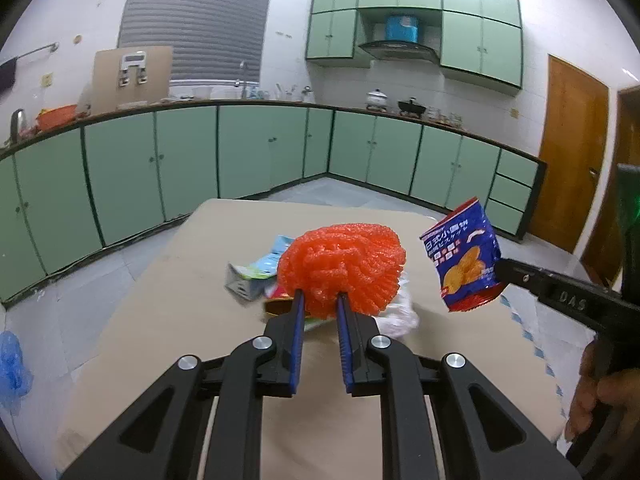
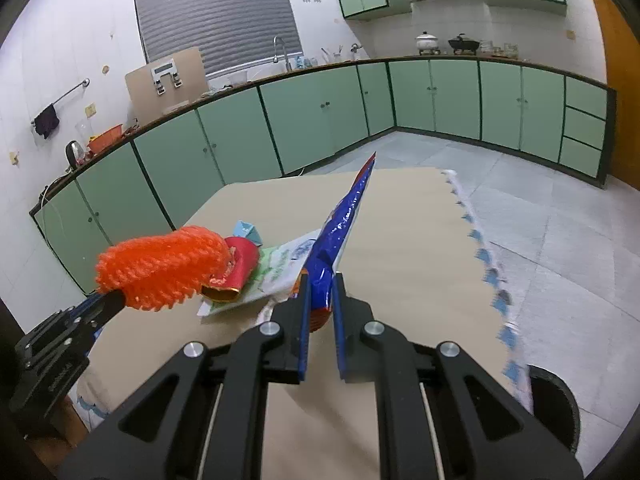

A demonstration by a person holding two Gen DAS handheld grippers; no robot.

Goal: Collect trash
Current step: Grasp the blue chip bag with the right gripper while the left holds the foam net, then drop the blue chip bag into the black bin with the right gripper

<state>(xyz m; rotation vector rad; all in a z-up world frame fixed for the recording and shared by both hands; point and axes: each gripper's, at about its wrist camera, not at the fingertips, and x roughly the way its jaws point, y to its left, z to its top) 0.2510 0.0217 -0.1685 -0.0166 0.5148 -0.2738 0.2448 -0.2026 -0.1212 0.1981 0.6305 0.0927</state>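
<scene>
Both grippers are clamped on trash above the table point(image 1: 168, 312): the left gripper point(image 1: 319, 300) pinches one orange foam net point(image 1: 340, 268) at its lower edge, and the right gripper point(image 2: 320, 284) nips one blue snack bag point(image 2: 344, 216) by its bottom end. Between them, a small pile of wrappers point(image 1: 256, 272) lies on the tabletop, too overlapped to count.
</scene>
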